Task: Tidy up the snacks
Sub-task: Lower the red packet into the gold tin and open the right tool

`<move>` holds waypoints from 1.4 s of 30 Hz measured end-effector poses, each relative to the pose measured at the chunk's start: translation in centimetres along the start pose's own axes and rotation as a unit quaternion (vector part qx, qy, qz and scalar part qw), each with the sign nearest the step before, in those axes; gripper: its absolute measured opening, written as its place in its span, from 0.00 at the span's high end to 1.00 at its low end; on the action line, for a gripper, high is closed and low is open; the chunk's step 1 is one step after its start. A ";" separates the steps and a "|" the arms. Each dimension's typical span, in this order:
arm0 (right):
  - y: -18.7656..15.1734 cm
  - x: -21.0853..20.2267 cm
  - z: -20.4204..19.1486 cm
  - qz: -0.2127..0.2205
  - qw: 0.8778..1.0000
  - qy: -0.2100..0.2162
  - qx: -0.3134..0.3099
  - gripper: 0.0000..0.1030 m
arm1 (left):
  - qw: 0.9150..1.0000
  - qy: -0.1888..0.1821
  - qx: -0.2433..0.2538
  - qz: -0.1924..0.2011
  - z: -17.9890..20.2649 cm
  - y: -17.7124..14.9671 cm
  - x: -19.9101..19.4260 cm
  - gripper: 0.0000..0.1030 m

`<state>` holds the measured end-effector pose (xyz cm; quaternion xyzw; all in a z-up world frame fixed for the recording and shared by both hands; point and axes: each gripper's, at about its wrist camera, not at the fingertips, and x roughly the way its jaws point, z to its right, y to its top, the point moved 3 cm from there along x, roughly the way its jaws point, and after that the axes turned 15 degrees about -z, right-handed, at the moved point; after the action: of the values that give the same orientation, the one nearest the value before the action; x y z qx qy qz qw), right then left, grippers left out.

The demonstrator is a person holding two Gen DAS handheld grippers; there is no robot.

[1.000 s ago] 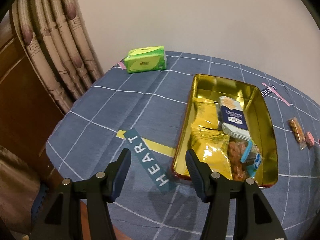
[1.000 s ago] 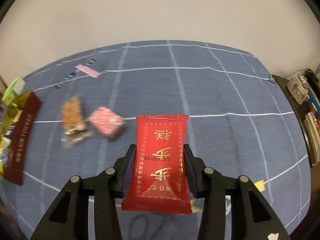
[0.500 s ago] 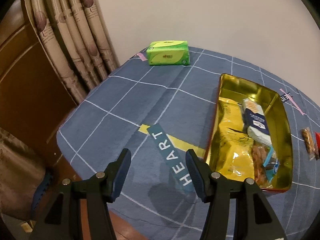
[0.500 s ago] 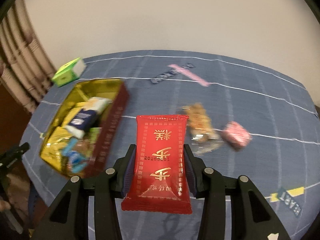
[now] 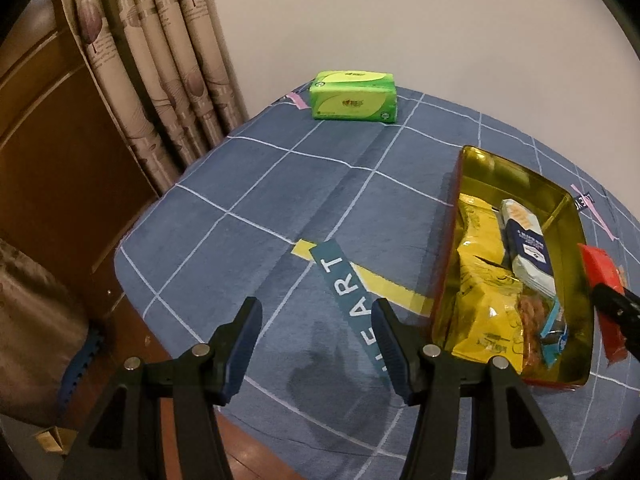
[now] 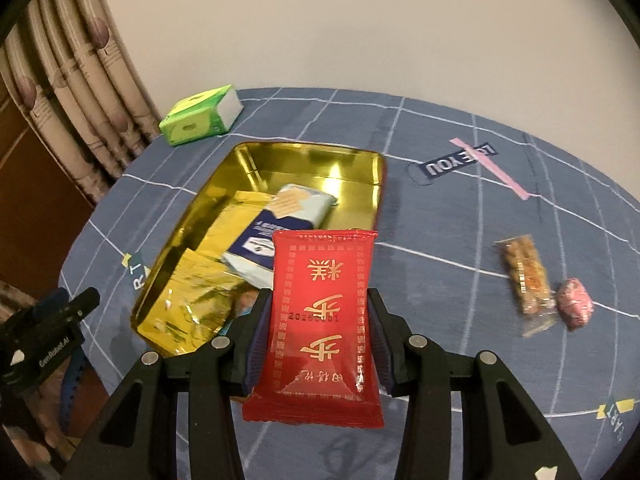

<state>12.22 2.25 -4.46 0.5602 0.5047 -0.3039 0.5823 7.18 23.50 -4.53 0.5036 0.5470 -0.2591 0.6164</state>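
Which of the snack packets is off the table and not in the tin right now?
The red packet with gold characters. The right tool holds it by its sides over the gold tin, while the clear-wrapped bar and pink candy lie on the tablecloth.

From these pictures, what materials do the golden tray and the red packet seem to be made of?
The golden tray looks like thin metal with a polished, mirror-like gold finish: its walls reflect light and the snacks inside. The red packet, clamped in the right gripper, looks like glossy plastic film: it has crimped, sealed ends and printed gold characters.
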 end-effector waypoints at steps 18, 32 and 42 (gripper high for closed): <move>-0.3 3.5 -2.9 -0.027 1.000 0.013 -0.009 0.59 | 1.000 -0.004 0.001 -0.006 0.1 0.0 0.2 0.43; -0.9 3.3 -3.5 -0.028 0.999 0.009 -0.021 0.55 | 1.000 -0.010 0.002 -0.007 0.2 -0.1 0.1 0.43; -1.3 2.1 -3.6 -0.016 0.999 0.007 -0.035 0.43 | 1.000 -0.009 0.005 -0.013 0.4 -0.2 0.4 0.43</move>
<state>10.74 5.86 -6.36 0.5332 0.5280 -0.2916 0.5932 7.25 23.13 -5.05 0.4974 0.5466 -0.2746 0.6152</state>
